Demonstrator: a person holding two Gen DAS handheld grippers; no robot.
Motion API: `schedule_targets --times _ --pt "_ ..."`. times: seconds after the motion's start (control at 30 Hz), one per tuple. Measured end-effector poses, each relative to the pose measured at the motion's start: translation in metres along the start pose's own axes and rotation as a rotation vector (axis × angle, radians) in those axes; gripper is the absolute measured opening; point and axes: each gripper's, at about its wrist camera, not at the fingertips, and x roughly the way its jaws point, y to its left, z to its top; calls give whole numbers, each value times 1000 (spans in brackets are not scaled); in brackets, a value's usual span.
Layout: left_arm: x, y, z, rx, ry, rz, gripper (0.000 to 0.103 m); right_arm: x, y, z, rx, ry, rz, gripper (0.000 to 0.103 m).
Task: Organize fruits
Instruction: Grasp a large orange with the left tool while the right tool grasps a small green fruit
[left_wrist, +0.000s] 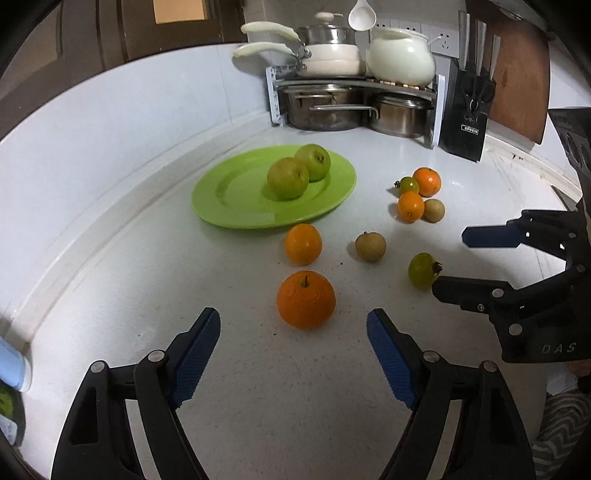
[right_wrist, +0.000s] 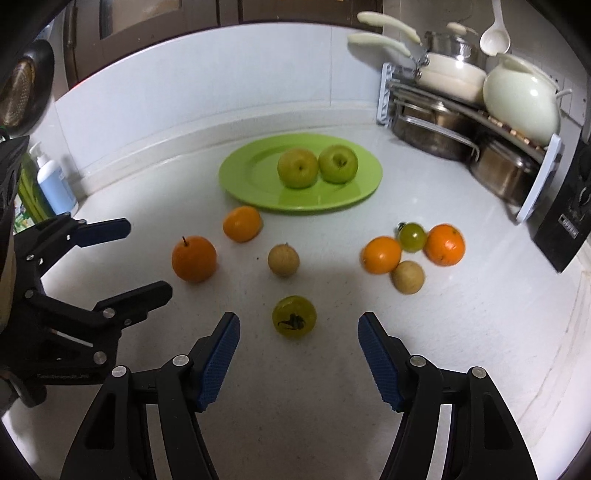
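A green plate (left_wrist: 236, 206) (right_wrist: 255, 173) holds two green apples (left_wrist: 288, 178) (right_wrist: 297, 168). Loose fruit lies on the white counter. A large orange with a stem (left_wrist: 306, 300) (right_wrist: 194, 259) sits just ahead of my open, empty left gripper (left_wrist: 293, 321). A green tomato (right_wrist: 294, 316) (left_wrist: 423, 270) sits just ahead of my open, empty right gripper (right_wrist: 299, 325). A smaller orange (left_wrist: 303, 244), a brown longan (left_wrist: 370, 246) and a cluster of two oranges, a tomato and a longan (left_wrist: 419, 195) (right_wrist: 412, 251) lie beyond.
A rack of steel pots (left_wrist: 351, 107) with a white pan and white jar (left_wrist: 400, 57) stands at the back corner. A black knife block (left_wrist: 467, 114) is to its right. A soap bottle (right_wrist: 55, 184) stands at the left wall.
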Motion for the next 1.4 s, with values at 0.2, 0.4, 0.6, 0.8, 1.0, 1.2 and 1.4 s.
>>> schedule_targets --times 0.2,0.4,0.6,0.8,1.0,1.2,1.4 --pt "21 3 0 -18 41 -42 70 18 -2 0 23 45 33 56" --pt "30 5 3 -44 46 -63 62 27 -3 1 29 64 49 49" --pt "38 4 6 -62 60 -89 50 31 -3 3 29 70 66 42" --pt "40 5 6 -77 63 -90 41 33 -3 3 26 81 66 32" --pt "38 4 6 -80 65 -88 41 31 -1 2 17 77 60 31" --pt "30 1 7 -81 54 -73 41 25 -2 3 14 60 60 31" --pt "14 -2 11 -96 27 -51 41 12 -2 7 7 25 64 31"
